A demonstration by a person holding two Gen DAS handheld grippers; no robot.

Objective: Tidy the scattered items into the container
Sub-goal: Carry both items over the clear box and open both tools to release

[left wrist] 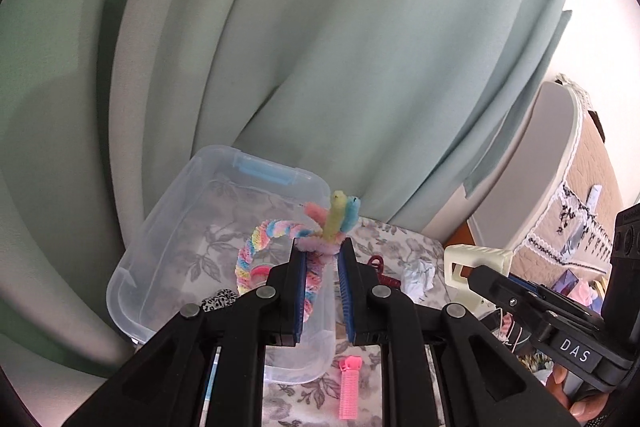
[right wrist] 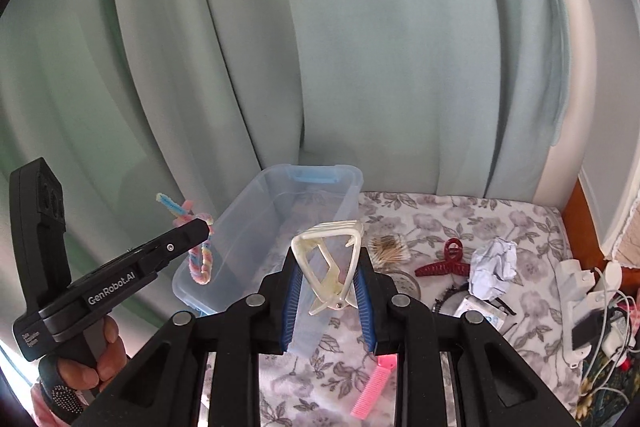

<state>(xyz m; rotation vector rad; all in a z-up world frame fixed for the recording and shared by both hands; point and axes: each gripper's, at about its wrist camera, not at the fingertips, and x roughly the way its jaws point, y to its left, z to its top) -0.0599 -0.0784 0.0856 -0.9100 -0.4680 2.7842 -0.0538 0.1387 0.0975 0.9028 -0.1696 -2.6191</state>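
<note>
**Both tongs loaded, the box just ahead and below**

Your left gripper [left wrist: 320, 251] is clamped on a twist of pastel pipe cleaners [left wrist: 276, 247], whose braided loop hangs over the open box [left wrist: 160, 227] — already above its near-right end. The box is a clear tub with a blue latch; its long axis runs away from you toward the curtain [left wrist: 320, 47], so the left hand is the nearer one, and I judge it needs only to lower and let go.

Your right gripper [right wrist: 326, 279] is closed on a cream hair claw [right wrist: 328, 267], held upright. From that view the box lies ahead and a little left.

Still out on the floral cloth [right wrist: 480, 223], to the right — a red claw [right wrist: 444, 263], crumpled paper [right wrist: 494, 265], and near you a pink comb [right wrist: 374, 391].
</note>
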